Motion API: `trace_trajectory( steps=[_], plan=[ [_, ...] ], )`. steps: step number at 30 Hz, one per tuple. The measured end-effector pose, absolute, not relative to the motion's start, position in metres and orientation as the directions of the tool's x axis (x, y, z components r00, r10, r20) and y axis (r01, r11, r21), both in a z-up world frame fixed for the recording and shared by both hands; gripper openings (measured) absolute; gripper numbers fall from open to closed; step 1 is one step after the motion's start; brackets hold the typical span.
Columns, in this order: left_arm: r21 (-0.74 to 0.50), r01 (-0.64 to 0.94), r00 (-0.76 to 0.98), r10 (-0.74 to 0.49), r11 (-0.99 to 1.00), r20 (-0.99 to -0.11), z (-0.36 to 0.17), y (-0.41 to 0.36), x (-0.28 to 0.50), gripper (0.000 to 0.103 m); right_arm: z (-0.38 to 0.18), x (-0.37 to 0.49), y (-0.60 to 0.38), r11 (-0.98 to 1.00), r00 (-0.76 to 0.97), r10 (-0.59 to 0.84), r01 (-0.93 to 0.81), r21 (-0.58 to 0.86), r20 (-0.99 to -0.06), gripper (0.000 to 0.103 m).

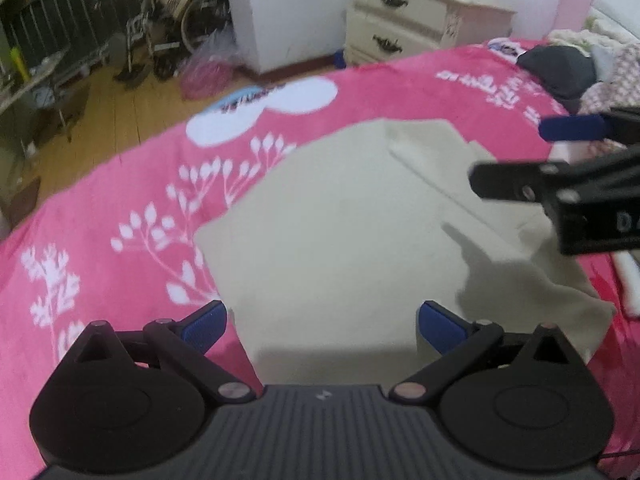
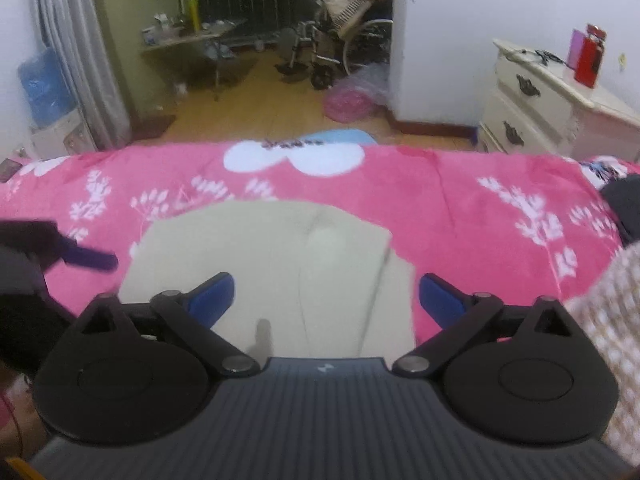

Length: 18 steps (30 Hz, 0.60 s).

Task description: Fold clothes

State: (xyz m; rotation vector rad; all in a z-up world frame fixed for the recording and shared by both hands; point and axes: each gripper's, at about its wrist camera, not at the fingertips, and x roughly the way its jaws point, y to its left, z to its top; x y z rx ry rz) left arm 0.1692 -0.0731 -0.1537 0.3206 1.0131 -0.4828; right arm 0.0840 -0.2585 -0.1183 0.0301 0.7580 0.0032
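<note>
A folded beige garment (image 1: 340, 232) lies flat on the pink bedspread (image 1: 120, 208), and everything here is placed from it. The left gripper (image 1: 322, 326) hangs above its near edge with the jaws wide apart and nothing between the blue pads (image 1: 204, 326). The right gripper (image 2: 326, 300) stands over the garment's near right part, jaws also spread wide and empty; in the left wrist view it reaches in from the right over the cloth's right side, casting a shadow on the fabric.

Writing is scarce and mostly blurred. White characters (image 1: 492, 88) are printed on the bedspread beyond the garment's far right corner, too smeared to read. A white cloud-shaped patch (image 2: 296, 158) on the bedspread, beyond the garment's far edge, carries dark lettering along its top that cannot be made out. The side of the right gripper shows pale letters (image 1: 628, 222), cut off at the frame edge, perhaps "DA". Each gripper body bears a small pale logo mark (image 2: 324, 369) at its centre.

Beyond the garment, past the bed's far edge, stands a cream dresser (image 1: 416, 28) with a red box (image 2: 588, 60) on top. A dark garment (image 1: 560, 68) lies to the beige one's far right.
</note>
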Motion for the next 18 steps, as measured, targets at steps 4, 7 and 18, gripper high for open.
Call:
trace_trajectory(
  steps=[4,7,18],
  plan=[
    [0.01,0.495,0.399,-0.217,0.869,-0.891,-0.162,-0.071,0.173,0.103,-0.128,0.099,-0.254,0.998,0.712,0.06,-0.044,0.04,-0.699,0.062],
    [0.0,0.481,0.387,-0.212,0.877,-0.897,-0.164,-0.071,0.175,0.103,-0.138,0.106,-0.253,0.996,0.692,0.089,-0.071,0.055,-0.717,0.044],
    [-0.005,0.465,0.376,-0.203,0.885,-0.904,-0.167,-0.074,0.176,0.103,-0.148,0.11,-0.26,0.996,0.658,0.092,-0.059,0.071,-0.747,0.012]
  ],
)
